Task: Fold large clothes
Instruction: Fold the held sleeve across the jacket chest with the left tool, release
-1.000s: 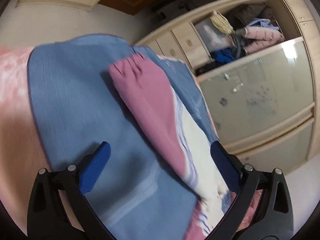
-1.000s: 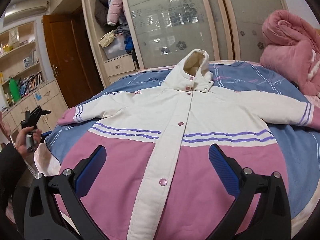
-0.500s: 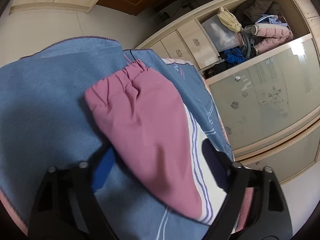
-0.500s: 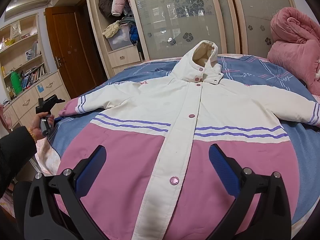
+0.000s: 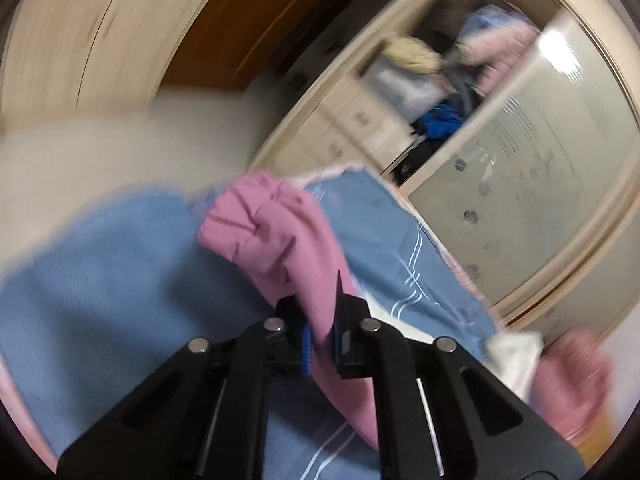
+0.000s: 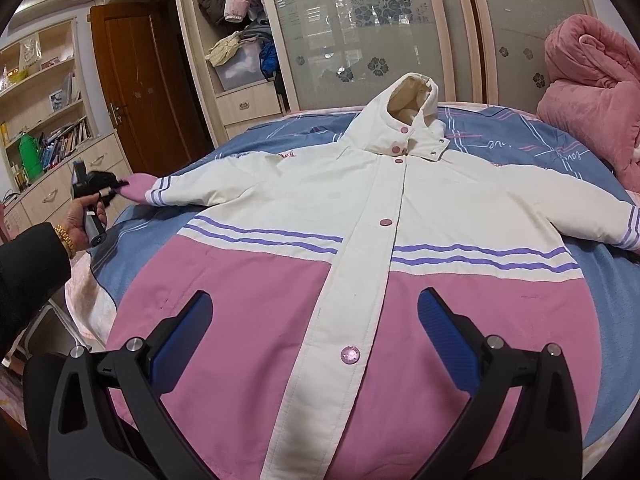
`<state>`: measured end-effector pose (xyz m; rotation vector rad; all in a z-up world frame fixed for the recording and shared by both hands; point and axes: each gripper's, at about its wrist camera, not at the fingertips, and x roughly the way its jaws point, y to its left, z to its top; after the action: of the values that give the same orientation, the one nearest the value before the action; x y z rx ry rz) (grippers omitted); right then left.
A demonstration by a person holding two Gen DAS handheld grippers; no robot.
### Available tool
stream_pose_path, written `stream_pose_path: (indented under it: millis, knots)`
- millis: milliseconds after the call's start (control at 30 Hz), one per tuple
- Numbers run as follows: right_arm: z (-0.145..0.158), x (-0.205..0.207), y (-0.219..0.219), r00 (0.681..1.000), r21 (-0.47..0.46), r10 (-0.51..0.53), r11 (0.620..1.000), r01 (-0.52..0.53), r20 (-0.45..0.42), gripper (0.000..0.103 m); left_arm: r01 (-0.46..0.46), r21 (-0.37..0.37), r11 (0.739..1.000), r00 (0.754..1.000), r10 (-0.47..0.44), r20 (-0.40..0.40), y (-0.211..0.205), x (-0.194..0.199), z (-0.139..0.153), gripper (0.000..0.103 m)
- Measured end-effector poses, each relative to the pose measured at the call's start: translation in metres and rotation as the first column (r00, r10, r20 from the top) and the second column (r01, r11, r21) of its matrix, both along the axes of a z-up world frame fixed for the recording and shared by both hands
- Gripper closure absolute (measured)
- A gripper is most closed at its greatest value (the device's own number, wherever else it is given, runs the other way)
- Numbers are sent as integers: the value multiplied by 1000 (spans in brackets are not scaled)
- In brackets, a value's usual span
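Note:
A large hooded coat (image 6: 384, 216), white above and pink below with purple stripes, lies face up and spread out on a blue bedspread (image 6: 520, 148). My left gripper (image 5: 320, 316) is shut on the coat's pink sleeve cuff (image 5: 264, 228). It also shows in the right wrist view (image 6: 116, 188), at the bed's left edge, holding that cuff (image 6: 138, 190). My right gripper (image 6: 316, 340) is open and empty, hovering over the pink hem near the lowest button.
A pink quilt (image 6: 592, 96) is heaped at the bed's right. A wardrobe with frosted sliding doors (image 6: 360, 28) and an open section full of clothes (image 6: 240, 20) stands behind the bed. A wooden door (image 6: 140, 88) and bookshelves (image 6: 44, 120) are at left.
My left gripper moved onto the pink sleeve cuff and shut on it. My right gripper moved slightly closer over the hem and stays open.

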<state>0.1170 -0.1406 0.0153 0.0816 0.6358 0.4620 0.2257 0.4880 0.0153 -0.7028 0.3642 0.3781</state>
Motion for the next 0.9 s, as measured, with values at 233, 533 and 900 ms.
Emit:
stream_pose_path:
  millis: [233,533,900]
  knots:
    - [2,0,-3,1000,14,-3,1000,3,4,1,193,525,829,979,-201,-42,-140,37,104,96]
    - [2,0,-4,1000,12,-3,1000,3,-5,1,571,639,516,813,-465,-350,-346,109,81,92]
    - [0,-4,-12,1000,5,6,1000,-6,-19,1,738,493,460,674,-487,-556,-420,118,-42,2]
